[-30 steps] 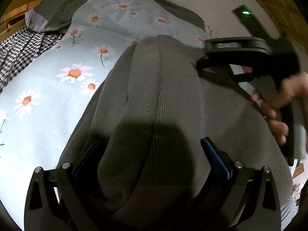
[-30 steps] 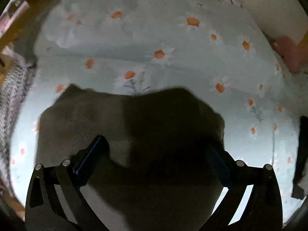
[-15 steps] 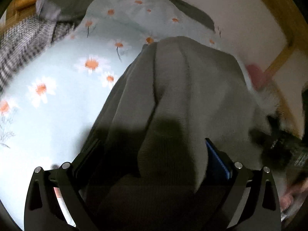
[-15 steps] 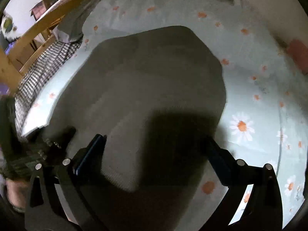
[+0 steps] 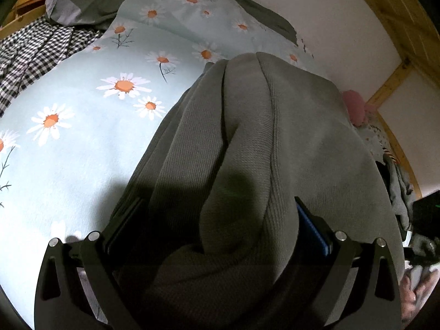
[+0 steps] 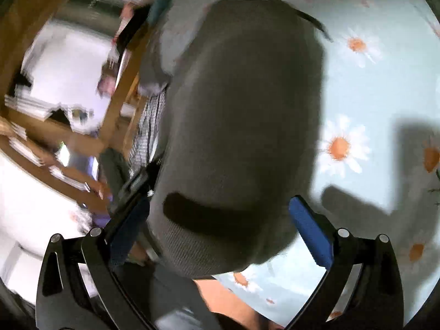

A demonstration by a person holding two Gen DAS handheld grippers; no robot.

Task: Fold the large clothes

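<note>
- Left gripper [image 5: 217, 220] first: its jaws are spread wide, and a thick bunched roll of the grey knit garment [image 5: 275, 143] fills the gap between them. The pads don't look pressed in, so I'd call it released, cradling rather than pinching.
- Right gripper [image 6: 220, 220]: jaws are just as wide, blue pad [image 6: 310, 233] showing at 4 o'clock, and the garment's rounded folded end lies between and ahead of the fingers. Nothing is clamped there either.
- The garment lies on the daisy-print bedding [image 5: 82, 137], running from the left tool up toward 12 o'clock, with the checked cloth [image 5: 33, 55] off at 10 o'clock.
- Step in hand, as I read it: a fold has just been laid over and is being settled. Next move calls for closing on an edge or corner at the near end and carrying it across squarely, keeping the layers from sliding.
- Against a second ago: the right wrist view has swung hard, from bedding straight ahead to wooden shelving [image 6: 68, 137] at 9 o'clock, blurred with motion. In the left view, the other tool has dropped from 2 o'clock to the edge at 4 o'clock.
</note>
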